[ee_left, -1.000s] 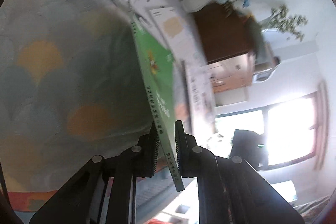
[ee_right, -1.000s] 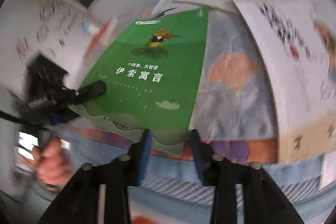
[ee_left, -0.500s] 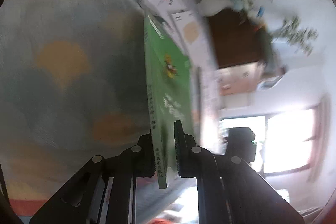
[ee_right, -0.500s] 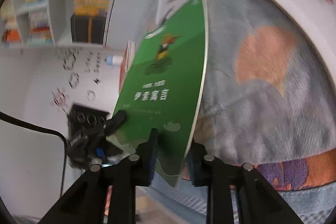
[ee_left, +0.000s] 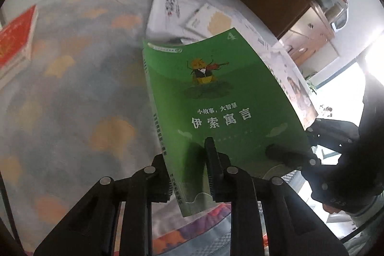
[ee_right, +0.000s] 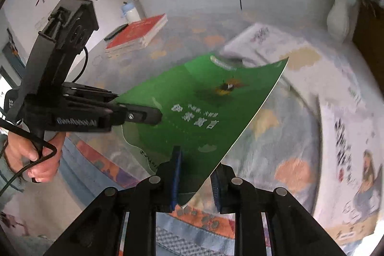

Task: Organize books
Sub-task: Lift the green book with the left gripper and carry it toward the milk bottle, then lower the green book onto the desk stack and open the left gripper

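**Green paperback gripped at both corners above the patterned cloth**

The left gripper is pinching the near spine-side edge of the thin green paperback book, though its jaws have just been easing apart a little. The right gripper is clamping the book's other near corner, its jaws having just been closing onto the cover. The book is tilting up off the grey cloth with orange fan shapes. Beyond it, white paperbacks are lying flat; far left, a red-covered stack.
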Demonstrator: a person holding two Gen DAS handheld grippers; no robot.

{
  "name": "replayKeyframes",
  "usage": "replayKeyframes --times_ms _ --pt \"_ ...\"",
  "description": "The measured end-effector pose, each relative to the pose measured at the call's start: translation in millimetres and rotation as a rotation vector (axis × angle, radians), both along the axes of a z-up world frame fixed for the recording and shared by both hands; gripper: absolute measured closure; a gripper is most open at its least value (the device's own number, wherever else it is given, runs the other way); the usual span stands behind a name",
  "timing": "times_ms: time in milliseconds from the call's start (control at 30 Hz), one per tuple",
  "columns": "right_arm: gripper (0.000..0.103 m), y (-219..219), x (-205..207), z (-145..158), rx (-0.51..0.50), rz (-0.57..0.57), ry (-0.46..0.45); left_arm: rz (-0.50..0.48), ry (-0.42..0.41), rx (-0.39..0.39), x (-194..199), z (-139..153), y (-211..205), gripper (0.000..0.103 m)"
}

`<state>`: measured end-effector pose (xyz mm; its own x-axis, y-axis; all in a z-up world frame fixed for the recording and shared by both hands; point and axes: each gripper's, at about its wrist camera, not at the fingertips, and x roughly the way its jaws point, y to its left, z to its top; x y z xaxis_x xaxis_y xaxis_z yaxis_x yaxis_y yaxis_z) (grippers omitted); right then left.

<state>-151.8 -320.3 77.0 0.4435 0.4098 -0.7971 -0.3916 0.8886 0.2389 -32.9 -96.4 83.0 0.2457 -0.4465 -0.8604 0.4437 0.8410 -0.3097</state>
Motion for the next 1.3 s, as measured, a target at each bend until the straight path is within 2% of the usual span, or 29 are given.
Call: replayKeyframes --times_ms 100,267,433,567,767,933,1100,1167,1233,1300 --pt "0.082 17 9 17 -0.008 0.015 -0.034 0.029 -0.026 -0.022 10 16 22 0.084" --pt "0.082 57 36 45 0.0 0.066 -0.111 0.103 -0.107 -0.013 28 51 76 0.083" --pt "0.082 120 81 73 0.05 0.144 -0.18 0.213 -0.201 0.01 56 82 148 0.083" --pt "0.082 174 127 82 0.08 0.201 -0.205 0.297 -0.246 0.024 86 89 199 0.083" --pt "0.08 246 203 71 0.095 0.268 -0.175 0.399 -0.231 0.013 133 69 262 0.083" --pt "0.08 291 264 41 0.079 0.297 -0.094 0.459 -0.167 -0.017 173 33 289 0.083" --pt "0.079 305 304 6 0.063 0.274 -0.019 0.469 -0.111 -0.052 189 7 300 0.083" --pt "0.079 304 308 -2 0.063 0.264 -0.001 0.479 -0.097 -0.06 193 0 303 0.082" --pt "0.079 305 312 -9 0.06 0.255 0.014 0.494 -0.088 -0.048 197 -5 307 0.08" --pt "0.079 306 314 -15 0.055 0.245 0.026 0.522 -0.097 0.01 198 -8 311 0.08"
